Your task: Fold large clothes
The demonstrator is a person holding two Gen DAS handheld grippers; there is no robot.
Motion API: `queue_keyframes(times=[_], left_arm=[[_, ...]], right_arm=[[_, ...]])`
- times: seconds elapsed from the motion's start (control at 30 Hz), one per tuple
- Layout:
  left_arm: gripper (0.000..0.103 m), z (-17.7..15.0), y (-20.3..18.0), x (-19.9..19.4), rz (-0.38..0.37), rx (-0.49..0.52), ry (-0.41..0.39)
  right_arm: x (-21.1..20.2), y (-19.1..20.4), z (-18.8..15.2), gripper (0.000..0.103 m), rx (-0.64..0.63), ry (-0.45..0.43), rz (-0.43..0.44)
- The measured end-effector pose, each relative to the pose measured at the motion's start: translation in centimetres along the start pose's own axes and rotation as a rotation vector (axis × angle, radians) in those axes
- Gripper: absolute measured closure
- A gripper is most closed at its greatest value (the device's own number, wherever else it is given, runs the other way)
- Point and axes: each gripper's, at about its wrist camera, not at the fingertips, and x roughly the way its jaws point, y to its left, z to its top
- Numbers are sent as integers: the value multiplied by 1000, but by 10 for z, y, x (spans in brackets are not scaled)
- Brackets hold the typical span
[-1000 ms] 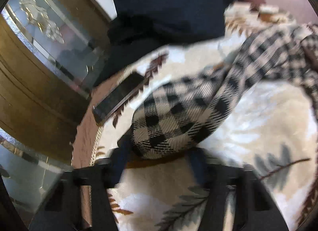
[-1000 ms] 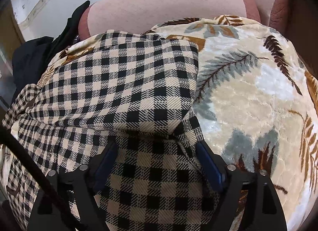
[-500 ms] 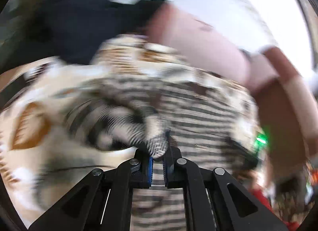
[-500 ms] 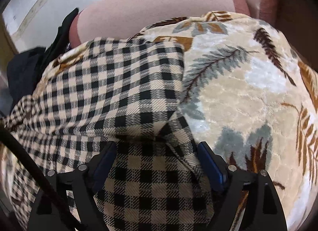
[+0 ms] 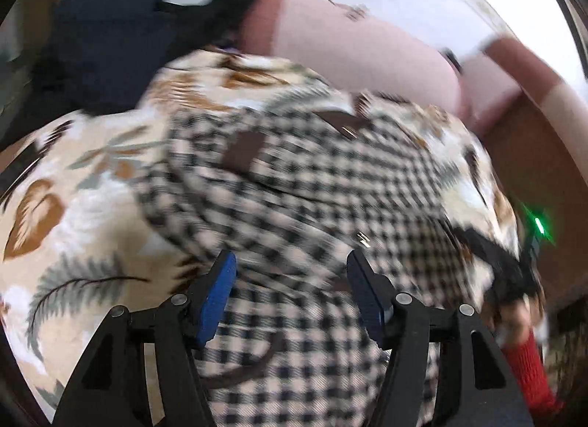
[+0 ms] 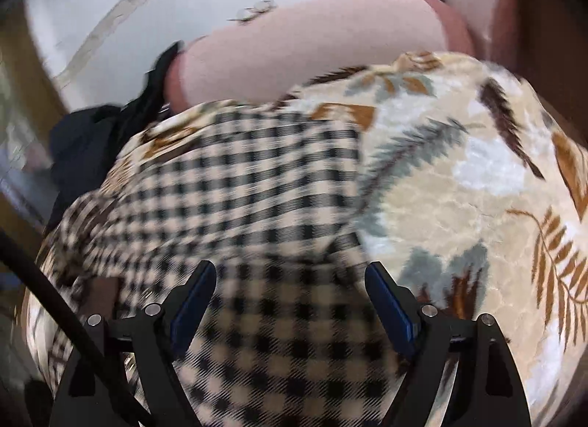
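Observation:
A beige-and-black checked garment [image 5: 312, 199] lies spread on a cream blanket with a leaf print [image 5: 73, 214]. Its sleeve lies folded across the body. My left gripper [image 5: 292, 276] is open above the garment's near part, with cloth below and between its blue pads. My right gripper [image 6: 290, 287] is open over the same garment [image 6: 239, 188], near its right edge. Both views are blurred by motion. The other gripper and a red-sleeved hand [image 5: 525, 353] show at the right of the left wrist view.
A pink headboard cushion [image 6: 312, 45] runs along the far side. Dark clothing [image 5: 110, 45] is piled at the far left. The leaf blanket [image 6: 477, 177] lies to the right of the garment. A black cable [image 6: 55, 302] crosses the lower left of the right wrist view.
My left gripper carried the sleeve to the right over the garment's body, shut on it half a second ago, and has now opened and let it go. The right gripper stayed open.

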Motion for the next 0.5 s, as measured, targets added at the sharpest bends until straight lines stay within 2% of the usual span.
queue_keyframes(times=[0.13, 0.2, 0.33, 0.5], left_arm=[[40, -3, 40, 0, 54, -137, -113], [40, -4, 48, 6, 88, -155, -144], [40, -9, 57, 14, 142, -129, -188], [39, -16, 78, 15, 193, -113, -247]], right_arm=[[-10, 56, -18, 16, -149, 36, 111], [-12, 91, -24, 16, -238, 53, 152], [-4, 140, -30, 16, -340, 58, 137], [39, 181, -27, 16, -357, 143, 120]])
